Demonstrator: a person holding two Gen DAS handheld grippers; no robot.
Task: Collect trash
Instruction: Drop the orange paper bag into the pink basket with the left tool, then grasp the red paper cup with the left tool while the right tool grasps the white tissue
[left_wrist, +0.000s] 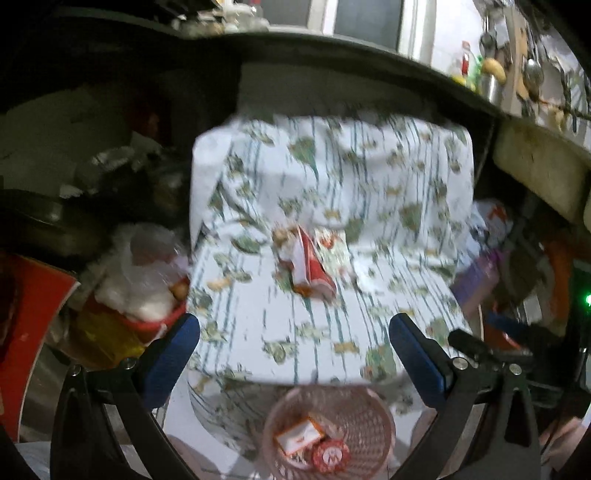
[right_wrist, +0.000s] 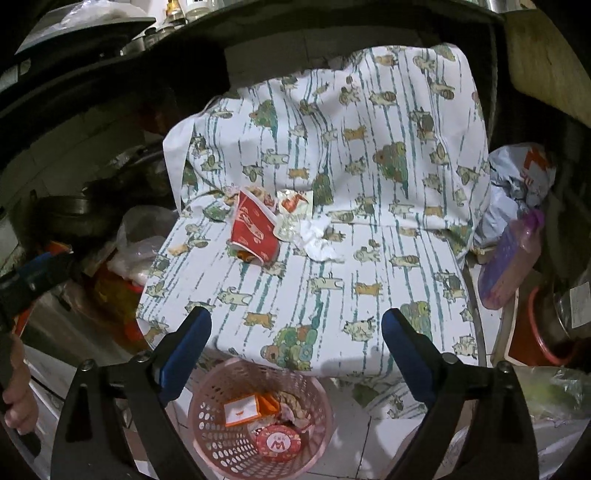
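Both claws gape empty, left claw (left_wrist: 294, 347) and right claw (right_wrist: 296, 341), above a pink basket (right_wrist: 207, 417) on the floor holding a small carton (right_wrist: 242, 410); beyond, a crushed red cup (right_wrist: 254, 225) and crumpled tissue (right_wrist: 317, 242) lie on the cloth-covered bench (right_wrist: 369, 280).

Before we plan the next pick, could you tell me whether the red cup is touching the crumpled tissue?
Apart. The right wrist view shows the red cup separated from the tissue by a sauce packet and a strip of cloth.
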